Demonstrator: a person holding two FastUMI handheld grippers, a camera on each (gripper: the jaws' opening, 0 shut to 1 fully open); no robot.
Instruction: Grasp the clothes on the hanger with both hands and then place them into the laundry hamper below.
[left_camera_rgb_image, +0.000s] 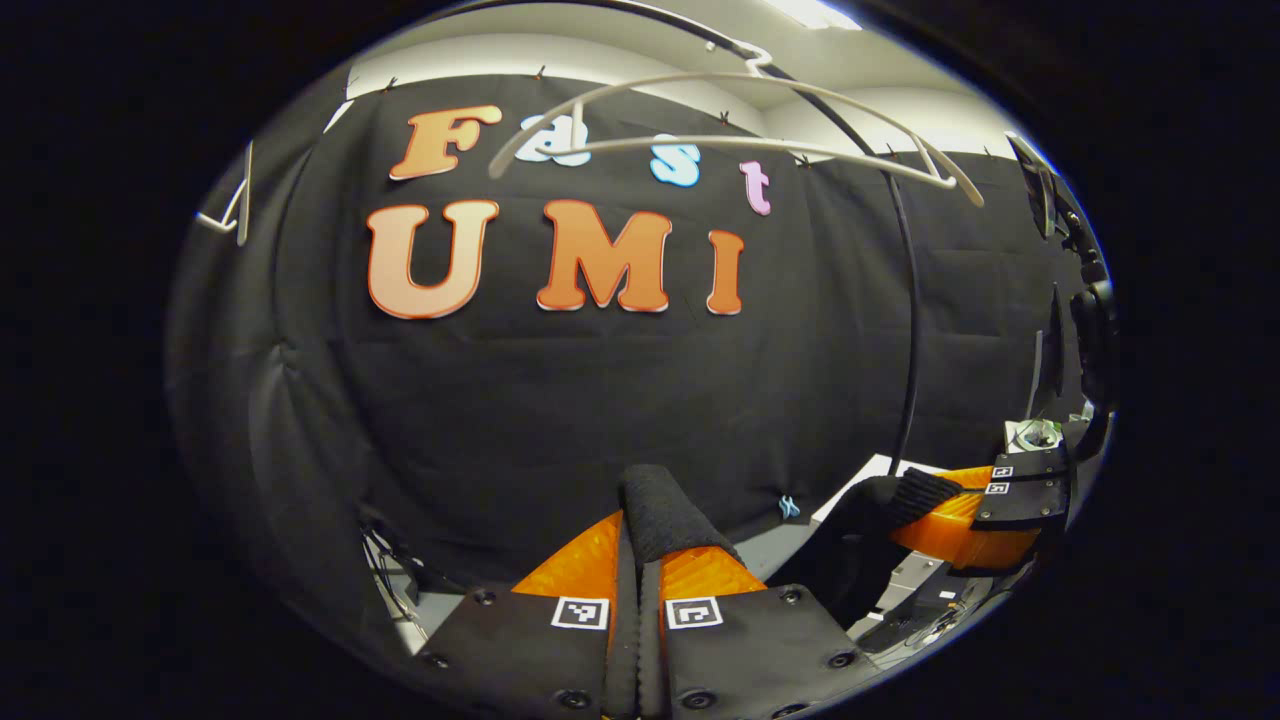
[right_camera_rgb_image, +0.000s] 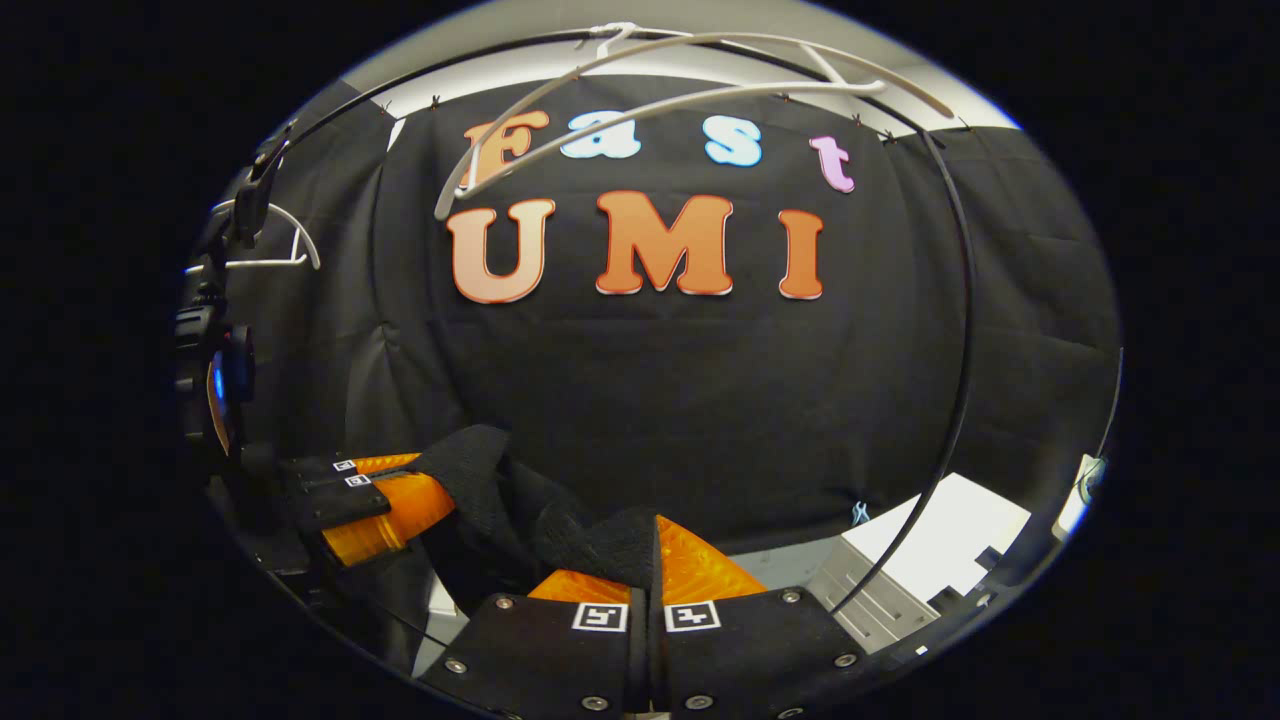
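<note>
Left tool (left_camera_rgb_image: 636, 560) is clamped on a fold of black cloth (left_camera_rgb_image: 660, 510), its two orange fingers pressed together with the fabric standing up between them. In the left gripper view the right tool (left_camera_rgb_image: 965, 510) sits low at the far right, its fingers also closed on the same dark cloth, which sags between the two tools. From the right gripper view, the right tool (right_camera_rgb_image: 650, 570) pinches the cloth (right_camera_rgb_image: 590, 545) at its fingertips, and the left tool (right_camera_rgb_image: 385, 500) is low on the left, gripping another part of it. High above both hangs a bare white hanger (left_camera_rgb_image: 740, 120), well apart from the cloth. A white, box-like object (right_camera_rgb_image: 930, 560) lies low on the right of that view.
</note>
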